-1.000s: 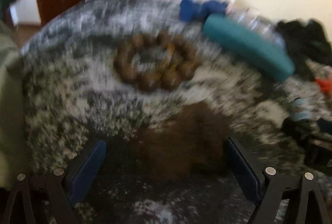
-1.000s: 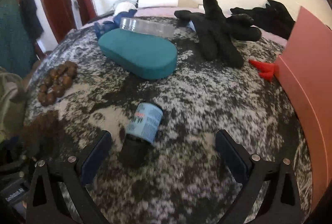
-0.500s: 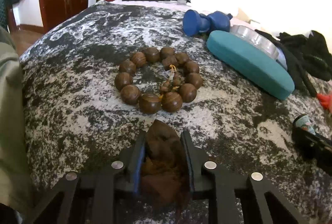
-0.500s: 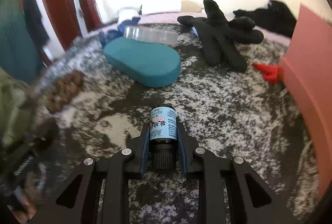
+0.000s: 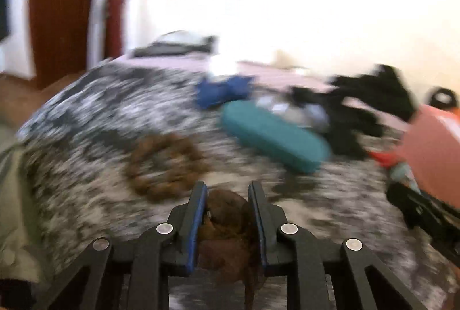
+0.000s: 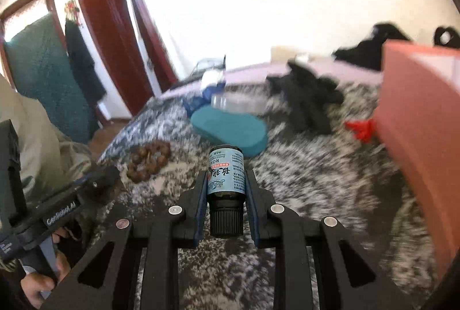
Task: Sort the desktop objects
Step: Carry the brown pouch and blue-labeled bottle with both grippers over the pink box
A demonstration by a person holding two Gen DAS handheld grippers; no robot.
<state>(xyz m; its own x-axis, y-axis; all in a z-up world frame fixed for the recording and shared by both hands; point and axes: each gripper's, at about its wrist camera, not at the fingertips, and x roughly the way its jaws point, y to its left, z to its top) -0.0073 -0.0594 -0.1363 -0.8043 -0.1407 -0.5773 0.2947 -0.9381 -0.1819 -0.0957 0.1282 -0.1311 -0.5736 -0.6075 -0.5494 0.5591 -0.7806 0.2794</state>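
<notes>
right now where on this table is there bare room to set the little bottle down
Bare tabletop lies between the teal case and the orange box, below the red piece. Crowded: the far edge, with black gloves and clear container.

Mottled grey-white tabletop (image 6: 316,195). Lying on it: bead bracelet (image 6: 148,162) near left edge; teal case (image 6: 230,129) mid-table; black gloves (image 6: 310,100) toward far edge; pink box (image 6: 417,120) at right edge.

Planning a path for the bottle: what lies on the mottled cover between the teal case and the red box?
In the right wrist view, black gloves and a small red piece lie between the teal case and the red box.
</notes>
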